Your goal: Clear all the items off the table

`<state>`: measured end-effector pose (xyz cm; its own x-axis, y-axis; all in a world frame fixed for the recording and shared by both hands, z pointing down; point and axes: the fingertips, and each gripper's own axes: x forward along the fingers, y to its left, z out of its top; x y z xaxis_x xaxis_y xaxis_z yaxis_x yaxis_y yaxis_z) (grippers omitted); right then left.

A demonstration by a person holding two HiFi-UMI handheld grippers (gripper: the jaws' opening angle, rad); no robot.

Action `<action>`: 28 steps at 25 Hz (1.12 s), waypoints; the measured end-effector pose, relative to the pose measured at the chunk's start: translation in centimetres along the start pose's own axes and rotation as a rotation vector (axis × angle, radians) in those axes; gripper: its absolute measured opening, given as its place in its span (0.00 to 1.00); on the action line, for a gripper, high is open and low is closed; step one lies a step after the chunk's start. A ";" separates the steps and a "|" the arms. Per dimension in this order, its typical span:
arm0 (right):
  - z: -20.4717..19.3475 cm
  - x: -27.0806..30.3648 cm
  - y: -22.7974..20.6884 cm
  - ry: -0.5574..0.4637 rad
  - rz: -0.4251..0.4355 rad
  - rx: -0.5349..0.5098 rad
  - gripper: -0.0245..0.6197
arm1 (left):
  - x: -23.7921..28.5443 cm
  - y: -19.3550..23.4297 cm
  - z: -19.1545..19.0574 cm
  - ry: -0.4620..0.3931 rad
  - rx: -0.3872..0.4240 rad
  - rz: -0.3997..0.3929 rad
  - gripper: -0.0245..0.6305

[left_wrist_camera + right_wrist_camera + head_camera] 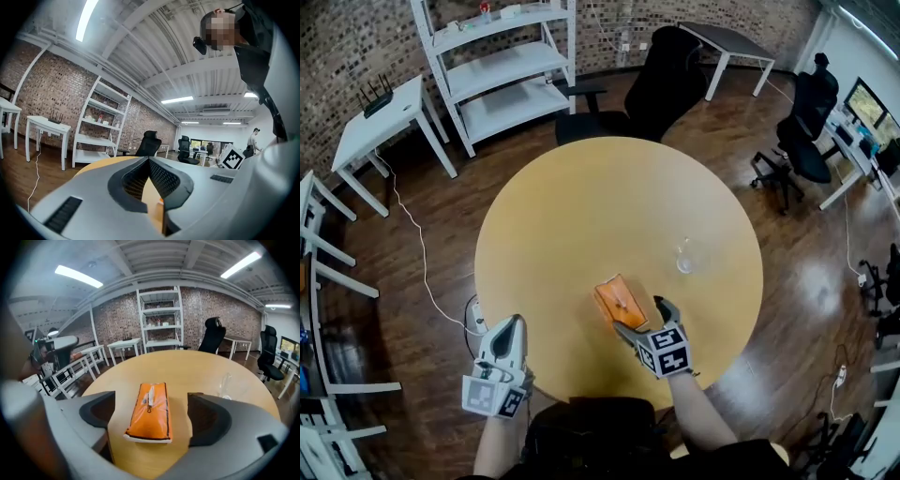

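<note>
Round wooden table [581,206], office w/ brick wall. We record one orange tissue pack [151,411] lying flat on it, near end btwn the jaws of the right gripper [642,319]. Jaws wide apart, clear of pack both sides, nothing gripped. Clear glass [685,257] stands upright ahead-right of that gripper, well apart from pack. Left gripper [511,330], well left of the right one at table edge: jaw tips together, empty. White shelf unit [502,66] and black chair [661,89] beyond.
</note>
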<state>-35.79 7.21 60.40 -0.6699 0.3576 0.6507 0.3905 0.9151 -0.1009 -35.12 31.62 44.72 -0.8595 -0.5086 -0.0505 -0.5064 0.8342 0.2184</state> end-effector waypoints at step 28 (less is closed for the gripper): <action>-4.8 6.1 0.1 0.201 -0.025 0.061 0.72 | 1.5 3.0 -5.3 0.079 -0.150 -0.030 0.03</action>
<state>-36.84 8.58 68.03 -0.5367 0.2956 0.7903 0.3324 0.9349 -0.1240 -37.58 32.24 50.50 -0.8332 -0.5527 0.0164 -0.5105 0.7803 0.3612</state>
